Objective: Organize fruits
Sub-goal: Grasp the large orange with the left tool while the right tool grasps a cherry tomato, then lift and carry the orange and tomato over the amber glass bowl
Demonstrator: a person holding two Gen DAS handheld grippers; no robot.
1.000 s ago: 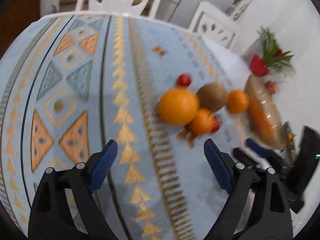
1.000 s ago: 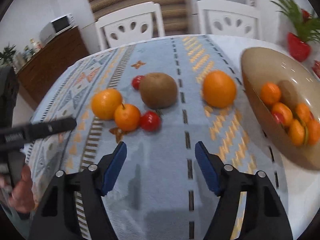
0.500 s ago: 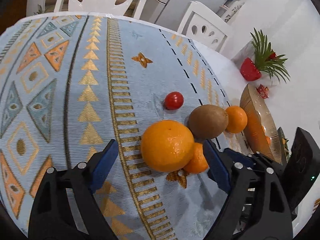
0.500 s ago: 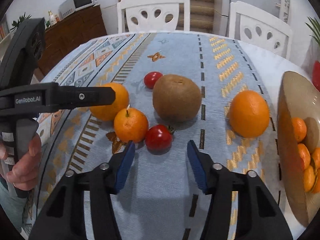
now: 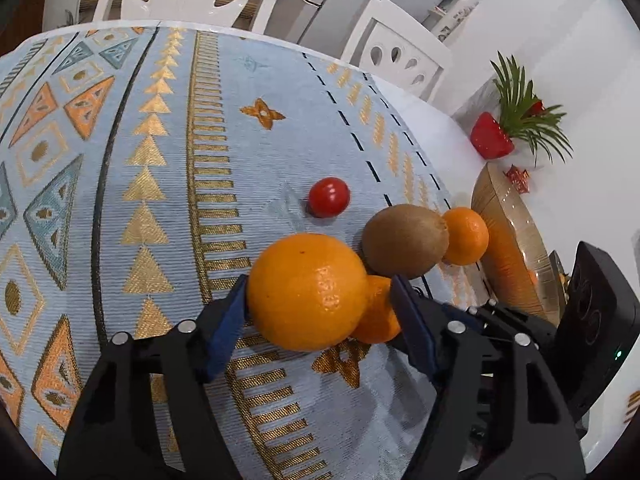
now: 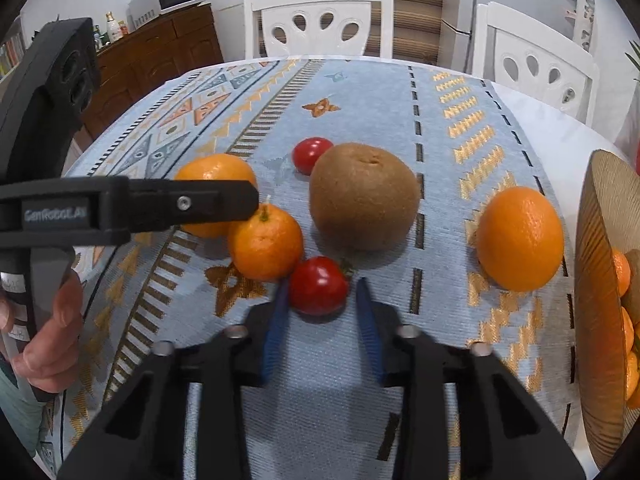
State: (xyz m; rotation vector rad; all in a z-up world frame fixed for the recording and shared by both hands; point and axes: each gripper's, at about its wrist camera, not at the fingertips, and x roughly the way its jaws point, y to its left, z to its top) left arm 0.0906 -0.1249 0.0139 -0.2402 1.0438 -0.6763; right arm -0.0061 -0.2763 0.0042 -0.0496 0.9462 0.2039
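Observation:
My left gripper (image 5: 318,292) has its blue pads around a large orange (image 5: 306,290) on the patterned cloth; the left pad touches it, the right pad sits close. A small mandarin (image 5: 378,312) lies behind it. My right gripper (image 6: 320,292) has narrowed around a red tomato (image 6: 318,286), pads close on both sides, contact unclear. A brown kiwi (image 6: 364,196), a second tomato (image 6: 311,154), another orange (image 6: 520,238) and the mandarin (image 6: 266,242) lie nearby. The wooden bowl (image 6: 596,280) at the right holds several mandarins.
White chairs (image 6: 320,20) stand behind the round table (image 6: 544,128). A red vase with a green plant (image 5: 492,140) stands near the bowl (image 5: 508,248). The left gripper body (image 6: 120,204) crosses the right wrist view at the left.
Both grippers moved forward and narrowed. The left one now brackets the large orange; the right one now brackets the near tomato.

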